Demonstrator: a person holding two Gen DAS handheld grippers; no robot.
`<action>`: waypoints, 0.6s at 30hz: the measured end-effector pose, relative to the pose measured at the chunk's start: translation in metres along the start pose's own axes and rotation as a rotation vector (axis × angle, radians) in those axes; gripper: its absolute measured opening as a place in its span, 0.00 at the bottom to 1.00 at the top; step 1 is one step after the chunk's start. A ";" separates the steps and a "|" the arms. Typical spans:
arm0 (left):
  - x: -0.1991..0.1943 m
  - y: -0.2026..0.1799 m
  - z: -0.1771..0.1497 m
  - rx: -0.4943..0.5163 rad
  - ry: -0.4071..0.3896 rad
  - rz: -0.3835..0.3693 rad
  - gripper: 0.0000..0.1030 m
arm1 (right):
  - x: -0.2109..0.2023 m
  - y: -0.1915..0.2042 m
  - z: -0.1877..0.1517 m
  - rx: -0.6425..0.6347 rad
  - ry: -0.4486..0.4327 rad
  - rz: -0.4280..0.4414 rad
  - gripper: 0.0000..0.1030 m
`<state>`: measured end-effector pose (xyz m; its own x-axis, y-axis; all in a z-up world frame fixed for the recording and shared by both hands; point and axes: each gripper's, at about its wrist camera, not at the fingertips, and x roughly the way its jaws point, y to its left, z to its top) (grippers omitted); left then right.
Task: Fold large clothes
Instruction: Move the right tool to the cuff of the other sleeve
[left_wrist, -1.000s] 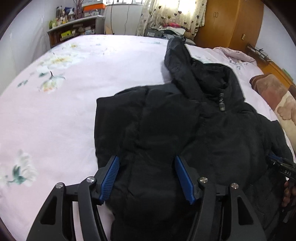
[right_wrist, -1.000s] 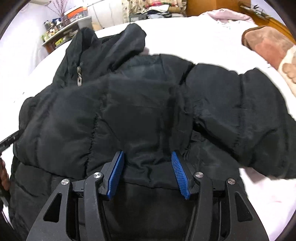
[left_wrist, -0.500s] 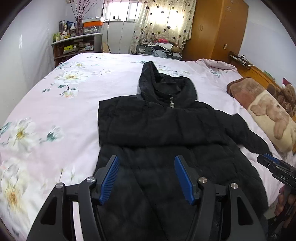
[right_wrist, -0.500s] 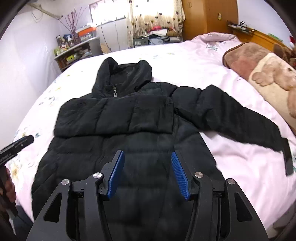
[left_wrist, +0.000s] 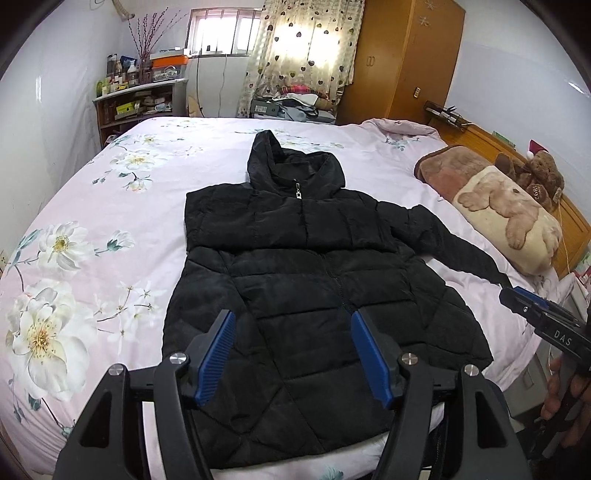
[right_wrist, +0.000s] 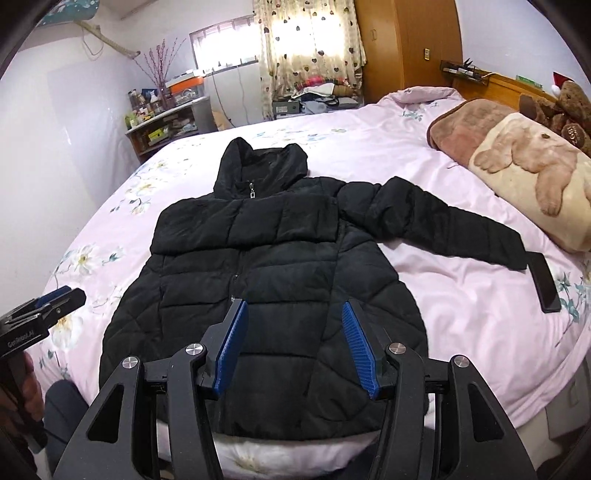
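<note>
A black hooded puffer jacket (left_wrist: 303, 266) lies front up on the pink floral bed (left_wrist: 92, 229), hood at the far end. Its left sleeve is folded across the chest; its right sleeve (right_wrist: 443, 221) stretches out to the right. It also shows in the right wrist view (right_wrist: 266, 273). My left gripper (left_wrist: 291, 354) is open and empty, held above the jacket's hem. My right gripper (right_wrist: 293, 343) is open and empty, also above the hem. Each gripper shows at the edge of the other's view.
A brown and cream bear blanket (left_wrist: 498, 206) and a teddy bear (left_wrist: 539, 177) lie along the bed's right side. A dark phone (right_wrist: 545, 284) lies by the outstretched cuff. Shelves (left_wrist: 136, 107) and a wooden wardrobe (left_wrist: 402, 59) stand beyond the bed.
Both grippers have pulled back and up from close over the jacket's chest to above its hem. The whole jacket now shows, with the left sleeve lying folded across the chest.
</note>
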<state>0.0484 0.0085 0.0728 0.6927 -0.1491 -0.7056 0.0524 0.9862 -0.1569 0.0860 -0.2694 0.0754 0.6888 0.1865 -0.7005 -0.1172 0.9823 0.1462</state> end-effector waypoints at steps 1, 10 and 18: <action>-0.001 -0.002 -0.001 0.000 -0.003 0.001 0.65 | -0.003 -0.002 0.000 0.002 -0.002 -0.002 0.52; -0.001 -0.021 0.002 0.020 -0.021 0.000 0.65 | -0.014 -0.020 0.000 0.023 -0.030 -0.025 0.52; 0.026 -0.026 0.015 0.025 -0.005 0.009 0.65 | 0.005 -0.045 0.006 0.037 -0.017 -0.061 0.52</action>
<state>0.0756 -0.0204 0.0686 0.6965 -0.1403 -0.7037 0.0643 0.9890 -0.1335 0.0996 -0.3127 0.0695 0.7058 0.1252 -0.6973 -0.0483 0.9905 0.1289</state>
